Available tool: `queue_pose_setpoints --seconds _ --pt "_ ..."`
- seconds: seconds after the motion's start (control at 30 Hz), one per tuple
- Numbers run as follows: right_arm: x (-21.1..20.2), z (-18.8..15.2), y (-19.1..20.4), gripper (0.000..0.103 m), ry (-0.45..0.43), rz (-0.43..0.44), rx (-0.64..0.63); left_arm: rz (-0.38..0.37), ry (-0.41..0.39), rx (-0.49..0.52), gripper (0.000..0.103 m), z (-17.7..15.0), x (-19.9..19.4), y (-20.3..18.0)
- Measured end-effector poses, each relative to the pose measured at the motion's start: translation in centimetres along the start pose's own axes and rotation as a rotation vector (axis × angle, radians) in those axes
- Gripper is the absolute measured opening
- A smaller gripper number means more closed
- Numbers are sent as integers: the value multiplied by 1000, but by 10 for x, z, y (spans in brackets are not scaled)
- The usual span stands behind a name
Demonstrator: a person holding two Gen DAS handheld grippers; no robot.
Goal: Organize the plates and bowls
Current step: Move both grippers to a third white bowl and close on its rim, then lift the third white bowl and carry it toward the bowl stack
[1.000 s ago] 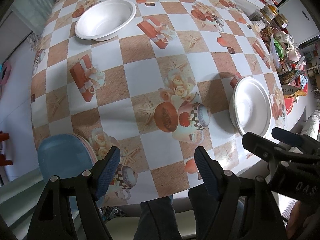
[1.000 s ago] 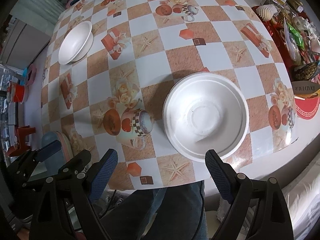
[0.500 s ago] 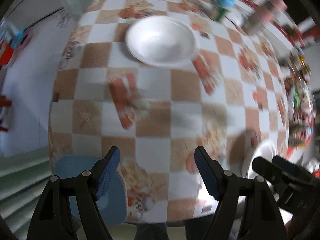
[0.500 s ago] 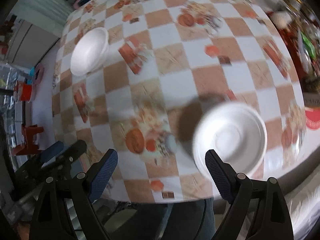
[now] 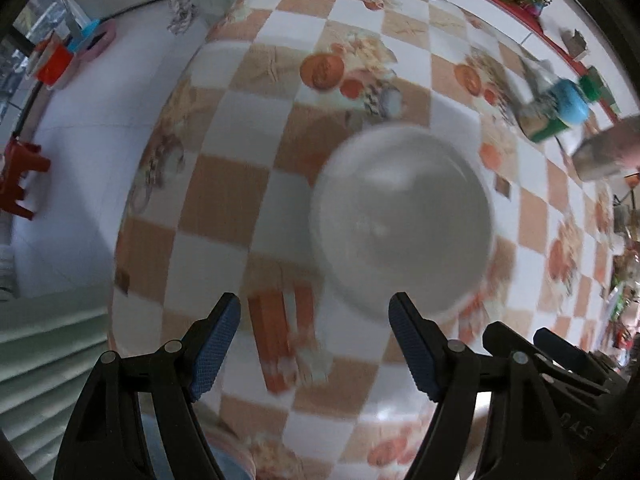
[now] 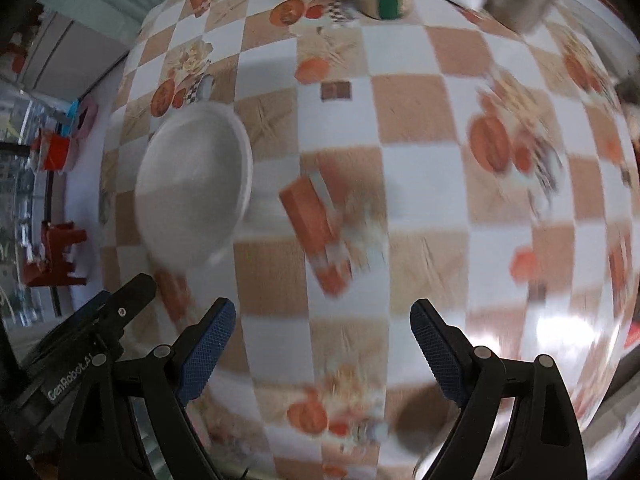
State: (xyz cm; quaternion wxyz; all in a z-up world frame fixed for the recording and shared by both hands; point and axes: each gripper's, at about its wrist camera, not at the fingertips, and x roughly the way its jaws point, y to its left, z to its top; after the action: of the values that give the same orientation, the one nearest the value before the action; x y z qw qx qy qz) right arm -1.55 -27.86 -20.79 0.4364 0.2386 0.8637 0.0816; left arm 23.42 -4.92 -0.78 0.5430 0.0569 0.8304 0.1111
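Note:
A white bowl [image 5: 400,220] stands upright on the checked tablecloth [image 5: 248,184], blurred by motion. My left gripper [image 5: 316,344] hangs open just short of the bowl's near rim, its right fingertip [image 5: 412,344] close to that rim and nothing between the pads. In the right wrist view the same bowl [image 6: 192,184] lies to the upper left. My right gripper [image 6: 322,346] is open over bare cloth, well to the right of the bowl. Each gripper shows in the other's view: the right gripper [image 5: 520,336] at lower right, the left gripper [image 6: 120,292] at lower left.
A green can with a blue lid [image 5: 560,116] and a metal container [image 5: 604,156] stand beyond the bowl, near the far side. The table's left edge drops to a white floor with a red stool [image 5: 20,184]. Clutter lines the far right.
Both grippers have swept forward and down across the table, so the far bowl looms large. The second white bowl and the blue plate near the front edge have left view. Jaws unchanged.

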Motion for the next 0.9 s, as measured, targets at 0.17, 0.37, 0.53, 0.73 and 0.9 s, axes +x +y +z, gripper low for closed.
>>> queue_pose_setpoints --seconds 0.17,0.37,0.53,0.73,0.9 --pt "16 35 7 90 -16 13 0 59 -16 19 80 28 19 -2" --pt "37 61 20 90 -23 8 -29 102 4 47 80 45 44 -3" --pt "52 67 28 71 -8 19 -37 58 49 47 61 51 61 1" --pt "64 67 37 33 20 95 -40 -7 59 100 28 44 61 -13" --pt "69 61 46 14 48 107 -55 -26 79 129 26 23 60 -19"
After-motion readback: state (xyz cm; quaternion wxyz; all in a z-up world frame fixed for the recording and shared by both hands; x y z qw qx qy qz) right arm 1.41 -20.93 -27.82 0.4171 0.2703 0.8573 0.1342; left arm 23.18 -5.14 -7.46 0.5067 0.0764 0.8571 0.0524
